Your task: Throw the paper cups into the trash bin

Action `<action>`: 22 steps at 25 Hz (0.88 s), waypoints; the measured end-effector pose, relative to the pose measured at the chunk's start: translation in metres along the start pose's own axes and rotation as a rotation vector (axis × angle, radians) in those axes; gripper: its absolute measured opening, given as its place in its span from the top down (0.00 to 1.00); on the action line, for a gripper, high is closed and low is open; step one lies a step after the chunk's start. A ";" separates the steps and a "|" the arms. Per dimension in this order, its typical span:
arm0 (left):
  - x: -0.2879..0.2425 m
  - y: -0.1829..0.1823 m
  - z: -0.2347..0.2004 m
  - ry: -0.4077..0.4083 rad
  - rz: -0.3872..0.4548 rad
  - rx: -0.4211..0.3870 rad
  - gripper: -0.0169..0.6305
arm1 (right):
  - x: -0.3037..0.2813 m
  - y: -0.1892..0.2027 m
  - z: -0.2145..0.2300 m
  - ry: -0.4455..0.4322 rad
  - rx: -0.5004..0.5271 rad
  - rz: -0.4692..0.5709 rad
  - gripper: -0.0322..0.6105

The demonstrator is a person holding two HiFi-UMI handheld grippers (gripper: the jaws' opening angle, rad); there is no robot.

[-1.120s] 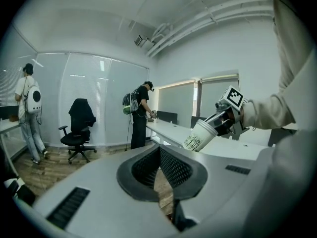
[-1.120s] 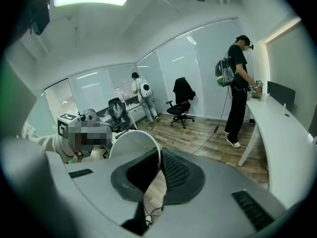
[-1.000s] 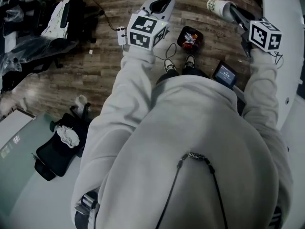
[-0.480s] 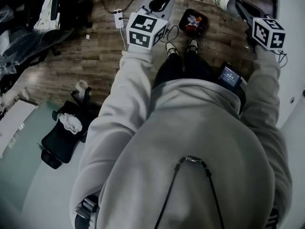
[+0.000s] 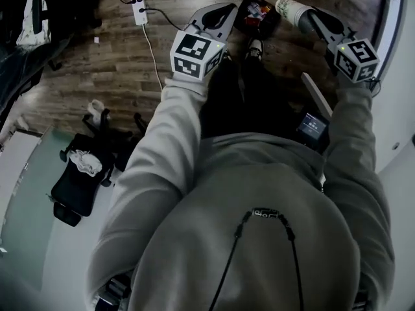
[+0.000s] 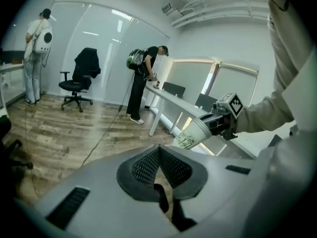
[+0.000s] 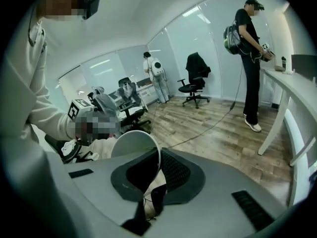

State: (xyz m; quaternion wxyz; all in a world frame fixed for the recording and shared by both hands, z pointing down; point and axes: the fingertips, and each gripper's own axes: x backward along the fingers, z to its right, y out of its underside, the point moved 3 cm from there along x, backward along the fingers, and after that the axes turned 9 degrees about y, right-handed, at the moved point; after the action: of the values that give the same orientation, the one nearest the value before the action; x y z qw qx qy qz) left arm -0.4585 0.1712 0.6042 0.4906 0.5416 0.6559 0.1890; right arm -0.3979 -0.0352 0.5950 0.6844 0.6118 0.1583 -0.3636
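Note:
My right gripper (image 5: 311,17) is shut on the wall of a white paper cup (image 5: 290,8), which points out to the left, up off the floor. In the right gripper view the cup's round rim (image 7: 133,143) sticks out past the gripper (image 7: 157,155), one wall pinched between the pads. A small black trash bin (image 5: 244,11) with red and white litter stands on the wooden floor, just left of the cup. My left gripper (image 5: 227,8) is shut and holds nothing, left of the bin. From the left gripper (image 6: 158,150) I see the printed cup (image 6: 190,135).
A white desk (image 5: 402,76) curves along the right. On the floor lie a power strip (image 5: 137,10) with its cable and a black office chair (image 5: 78,180) at left. A person (image 6: 143,78) stands at a far desk beside another chair (image 6: 79,78).
The bin has slid up the head view and now sits between the two grippers. The cup, still gripped, has come closer to the bin. The power strip has come into view.

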 end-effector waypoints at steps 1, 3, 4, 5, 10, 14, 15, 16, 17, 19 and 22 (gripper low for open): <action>-0.007 0.018 -0.002 0.004 -0.019 0.026 0.98 | -0.011 0.017 0.004 0.004 -0.005 -0.022 0.89; -0.017 0.060 -0.007 0.005 -0.049 0.084 0.98 | -0.032 0.051 0.008 -0.011 -0.013 -0.057 0.89; -0.021 0.081 -0.011 0.001 -0.057 0.112 0.98 | -0.043 0.067 0.008 -0.028 -0.018 -0.073 0.89; -0.024 0.099 -0.016 -0.005 -0.061 0.137 0.98 | -0.053 0.083 0.007 -0.048 -0.021 -0.088 0.89; -0.042 0.156 -0.035 0.014 -0.115 0.144 0.98 | -0.100 0.147 0.008 -0.089 -0.059 -0.129 0.89; -0.049 0.183 -0.050 0.016 -0.116 0.129 0.98 | -0.131 0.183 0.007 -0.085 -0.074 -0.135 0.89; -0.054 0.191 -0.056 0.016 -0.121 0.122 0.98 | -0.140 0.192 0.007 -0.088 -0.076 -0.138 0.89; -0.059 0.197 -0.062 0.016 -0.124 0.113 0.98 | -0.149 0.202 0.008 -0.092 -0.076 -0.142 0.89; -0.065 0.202 -0.068 0.016 -0.128 0.098 0.98 | -0.158 0.211 0.009 -0.097 -0.074 -0.144 0.89; -0.077 0.212 -0.074 0.025 -0.139 0.040 0.98 | -0.173 0.225 0.010 -0.106 -0.080 -0.142 0.89; -0.093 0.230 -0.080 0.035 -0.166 -0.041 0.98 | -0.192 0.249 0.011 -0.108 -0.093 -0.146 0.89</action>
State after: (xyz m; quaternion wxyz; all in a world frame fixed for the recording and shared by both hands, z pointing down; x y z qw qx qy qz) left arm -0.4116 0.1890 0.8603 0.5039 0.4719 0.7031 0.1705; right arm -0.3599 0.0096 0.9036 0.6912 0.5458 0.1818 -0.4373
